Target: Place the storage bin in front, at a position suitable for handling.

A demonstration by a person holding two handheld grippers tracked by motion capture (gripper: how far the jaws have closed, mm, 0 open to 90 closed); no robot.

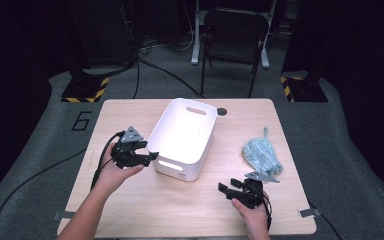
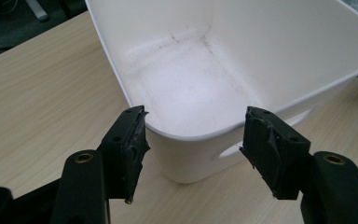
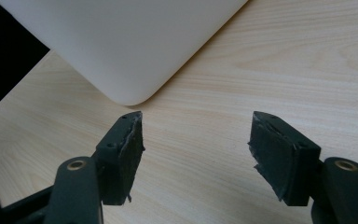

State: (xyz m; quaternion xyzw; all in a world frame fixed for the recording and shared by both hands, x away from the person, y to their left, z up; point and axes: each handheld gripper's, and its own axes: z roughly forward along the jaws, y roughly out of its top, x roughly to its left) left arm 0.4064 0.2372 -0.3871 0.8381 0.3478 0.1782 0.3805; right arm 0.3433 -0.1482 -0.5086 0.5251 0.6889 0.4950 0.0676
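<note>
your left gripper [image 1: 139, 150] sits at the bin's [image 1: 184, 137] left rim near the front corner, jaws spread wide with nothing pressed between them; in the left gripper view the bin's corner [image 2: 186, 135] lies in the gap, but the pads stand clear of the rim. your right gripper [image 1: 232, 189] hovers over the table [image 1: 130, 200] in front of the bin, also spread and empty, pointing toward the bin's rounded corner [image 3: 130, 93]. the cloth [image 1: 261, 155] lies crumpled on the table's right side, just behind your right hand and well apart from the bin.

risks, as i judge them: the bin is light and empty, so a nudge from the left jaws could slide or tip it before you're ready. if you close on the rim at a corner, the curved wall may slip out of the pads. your right gripper faces away from the cloth, so swinging back to it could drag the cable or plate through it, or push it toward the table's edge.
</note>
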